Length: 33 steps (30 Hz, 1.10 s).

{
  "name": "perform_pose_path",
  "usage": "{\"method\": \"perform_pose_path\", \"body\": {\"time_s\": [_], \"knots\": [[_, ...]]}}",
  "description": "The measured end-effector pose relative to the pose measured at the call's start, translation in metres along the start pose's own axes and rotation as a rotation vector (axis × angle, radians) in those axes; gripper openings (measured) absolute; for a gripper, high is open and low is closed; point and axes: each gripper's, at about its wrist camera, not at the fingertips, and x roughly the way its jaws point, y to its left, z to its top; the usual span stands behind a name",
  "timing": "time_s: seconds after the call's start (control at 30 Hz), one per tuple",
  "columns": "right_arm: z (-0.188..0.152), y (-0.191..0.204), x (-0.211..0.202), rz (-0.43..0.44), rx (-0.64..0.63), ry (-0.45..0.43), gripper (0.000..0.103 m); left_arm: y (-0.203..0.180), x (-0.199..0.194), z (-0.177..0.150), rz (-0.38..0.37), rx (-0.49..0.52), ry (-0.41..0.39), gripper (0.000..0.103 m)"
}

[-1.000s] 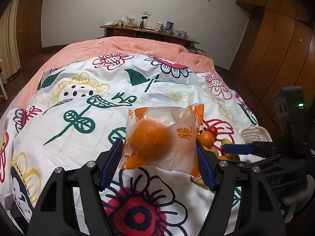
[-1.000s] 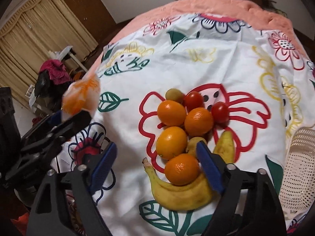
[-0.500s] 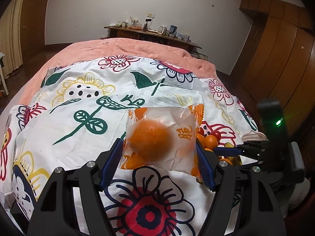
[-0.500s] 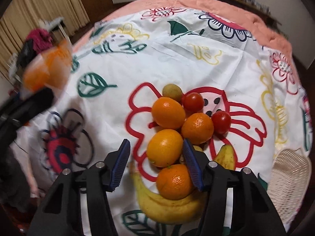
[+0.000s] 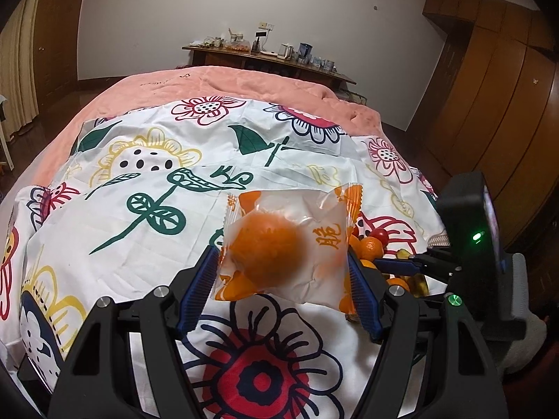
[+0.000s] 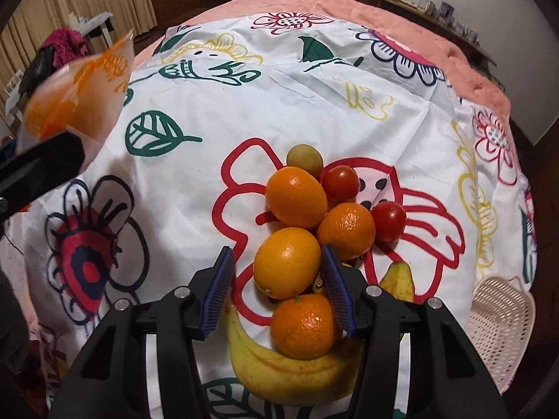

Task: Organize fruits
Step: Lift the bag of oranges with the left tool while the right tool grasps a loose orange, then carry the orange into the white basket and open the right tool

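Observation:
My left gripper (image 5: 283,286) is shut on a clear plastic packet with an orange inside (image 5: 279,248), held above the flowered cloth; the packet also shows in the right wrist view (image 6: 80,97). My right gripper (image 6: 276,293) is open and hangs over a pile of fruit. Its blue pads (image 6: 218,289) flank an orange (image 6: 286,262) with a small gap on each side. Around it lie more oranges (image 6: 297,195), two tomatoes (image 6: 340,183), a small brownish fruit (image 6: 304,159) and bananas (image 6: 279,373).
A cream plastic basket (image 6: 499,324) sits at the right edge of the bed. The flowered cloth (image 5: 174,181) covers a pink quilt (image 5: 209,83). A cluttered wooden sideboard (image 5: 269,59) stands by the far wall, wardrobes at right.
My right gripper has moved in over the fruit pile and narrowed its jaws around one orange. My left gripper keeps hold of the packet and has drifted slightly.

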Motion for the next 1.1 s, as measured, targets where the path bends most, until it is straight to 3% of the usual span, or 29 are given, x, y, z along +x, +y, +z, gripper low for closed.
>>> {"method": "perform_pose_path", "body": {"time_s": [0.1,0.17,0.5,0.67,0.8,1.1], "knots": [[-0.002,0.003,-0.003,-0.052,-0.013,-0.021,0.040,-0.001,-0.002,0.000,-0.003,0.005,-0.004,0.072],[-0.003,-0.002,-0.008,0.003,0.012,-0.033,0.040,-0.002,-0.003,0.001,-0.004,0.004,-0.006,0.072],[-0.010,-0.025,-0.050,0.108,0.143,-0.166,0.040,-0.011,-0.009,0.002,-0.011,0.024,-0.018,0.072],[-0.025,-0.062,-0.079,0.138,0.245,-0.234,0.040,-0.024,-0.010,0.002,-0.024,0.052,-0.016,0.072],[-0.048,-0.104,-0.092,0.112,0.348,-0.263,0.040,-0.035,-0.008,0.001,-0.034,0.075,-0.007,0.072],[-0.131,-0.205,-0.084,0.020,0.608,-0.228,0.040,-0.068,-0.004,0.000,-0.056,0.132,0.012,0.072]]}}
